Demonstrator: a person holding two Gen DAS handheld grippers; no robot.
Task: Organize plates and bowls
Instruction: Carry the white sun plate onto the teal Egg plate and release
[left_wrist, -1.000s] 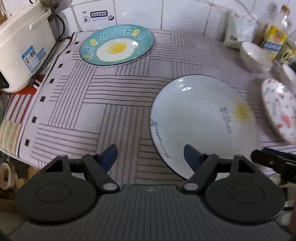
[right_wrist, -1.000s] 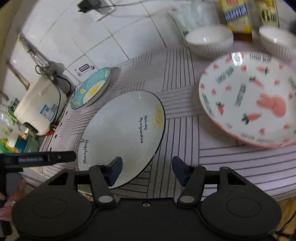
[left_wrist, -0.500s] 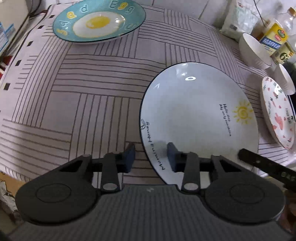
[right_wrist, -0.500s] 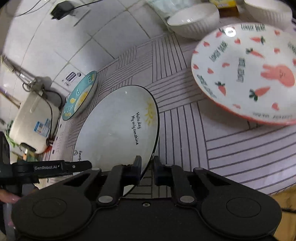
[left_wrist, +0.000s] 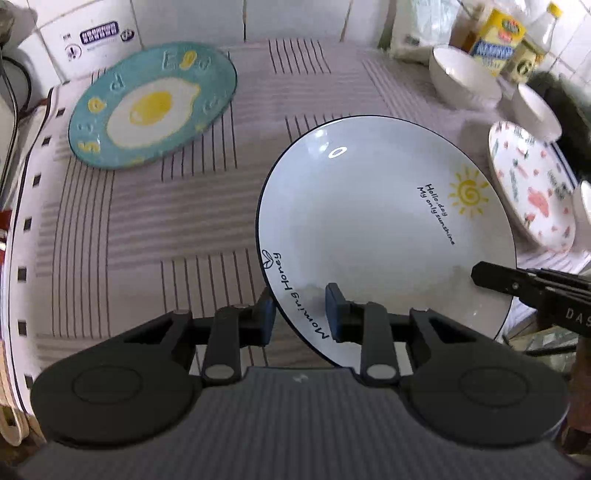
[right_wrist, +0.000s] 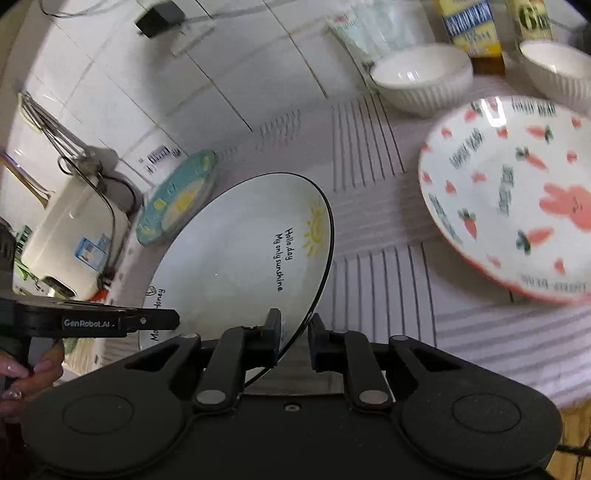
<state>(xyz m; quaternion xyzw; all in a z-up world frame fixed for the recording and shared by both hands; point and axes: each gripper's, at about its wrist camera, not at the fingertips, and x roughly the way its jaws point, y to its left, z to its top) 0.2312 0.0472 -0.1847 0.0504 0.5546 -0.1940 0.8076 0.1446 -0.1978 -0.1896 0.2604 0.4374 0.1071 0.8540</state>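
Both grippers clamp the white sun plate (left_wrist: 384, 229): the left gripper (left_wrist: 300, 314) pinches its near-left rim, the right gripper (right_wrist: 294, 338) its near-right edge, tilting it above the striped cloth (left_wrist: 147, 229), between the egg plate (left_wrist: 151, 103) and the carrot plate (right_wrist: 517, 195)

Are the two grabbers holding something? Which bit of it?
Yes. Both hold the white sun plate by its near rim: the left gripper near "Morning Honey", the right gripper on the opposite edge.

White sun plate (left_wrist: 384, 221), black rim
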